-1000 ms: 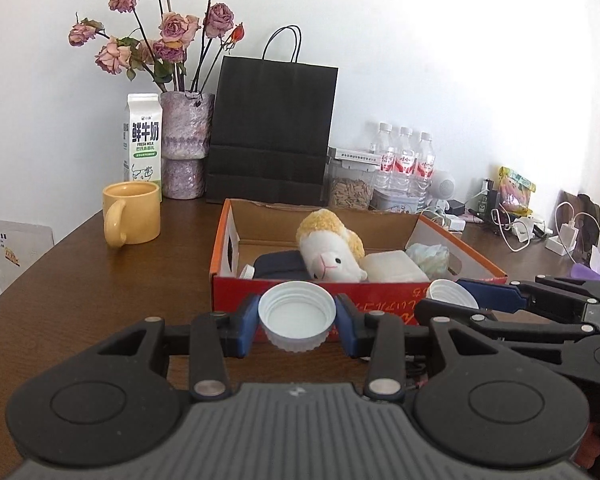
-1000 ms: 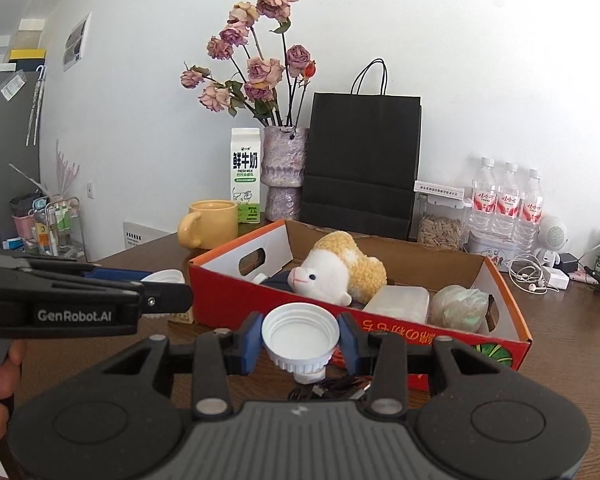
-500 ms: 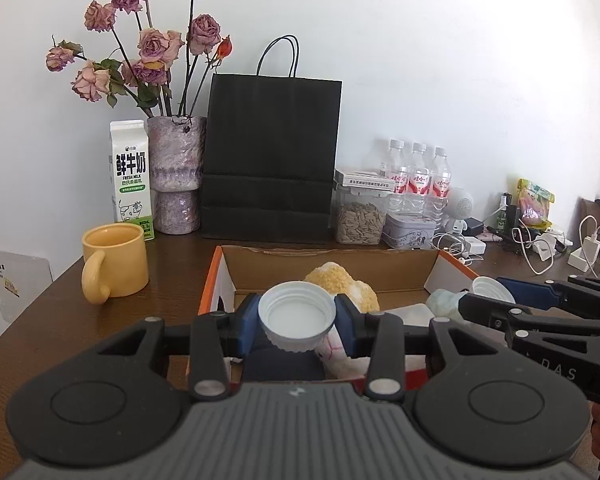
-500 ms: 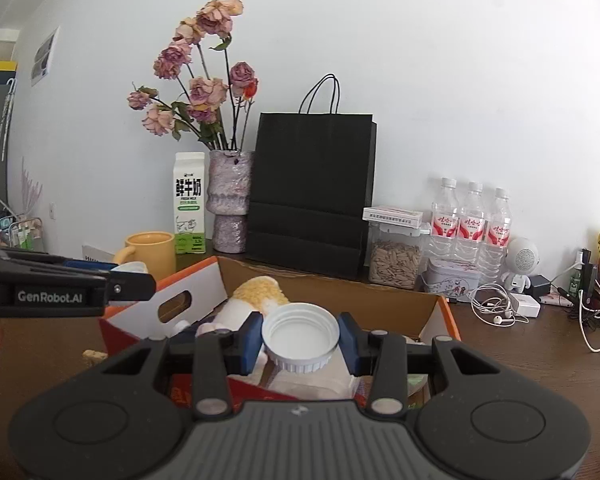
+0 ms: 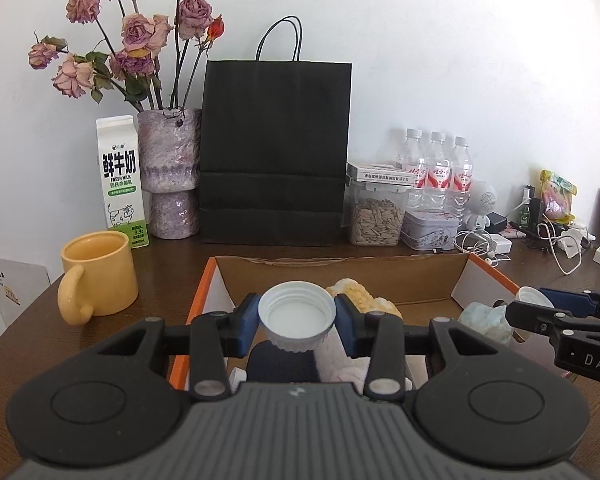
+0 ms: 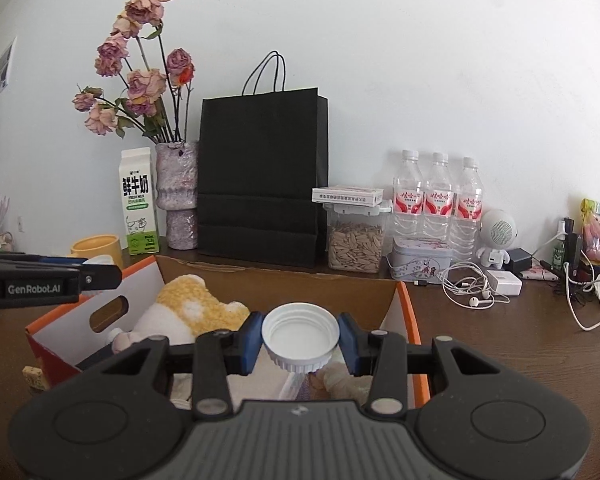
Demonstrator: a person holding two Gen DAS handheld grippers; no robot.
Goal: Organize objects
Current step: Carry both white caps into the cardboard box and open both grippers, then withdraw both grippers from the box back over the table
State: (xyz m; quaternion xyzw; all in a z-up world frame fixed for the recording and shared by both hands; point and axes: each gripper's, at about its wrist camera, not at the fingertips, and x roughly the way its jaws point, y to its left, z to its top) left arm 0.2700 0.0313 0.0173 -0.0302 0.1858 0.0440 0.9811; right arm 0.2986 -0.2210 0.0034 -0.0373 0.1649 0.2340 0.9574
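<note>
My left gripper (image 5: pixel 297 322) is shut on a white screw cap (image 5: pixel 297 320), open side up, held over the near end of an orange cardboard box (image 5: pixel 198 300). My right gripper (image 6: pixel 300 340) is shut on a second white cap (image 6: pixel 300 336) above the box's right half (image 6: pixel 410 320). In the box lie a yellow-and-white plush toy (image 6: pixel 188 312), a dark pouch (image 5: pixel 280 364) and a pale wrapped bundle (image 5: pixel 486 320). Each gripper shows in the other's view: the right gripper (image 5: pixel 540 300) with its cap, and the left gripper (image 6: pixel 96 266).
A yellow mug (image 5: pixel 98 272) stands left of the box. Behind are a milk carton (image 5: pixel 120 182), a vase of dried roses (image 5: pixel 168 172), a black paper bag (image 5: pixel 274 152), a seed jar (image 5: pixel 376 216), a tin (image 5: pixel 430 230), water bottles (image 5: pixel 438 172), and cables and chargers (image 6: pixel 484 284) at right.
Both grippers, each still holding its cap, have moved forward from in front of the box to over its inside. The box's front wall has dropped out of sight below them.
</note>
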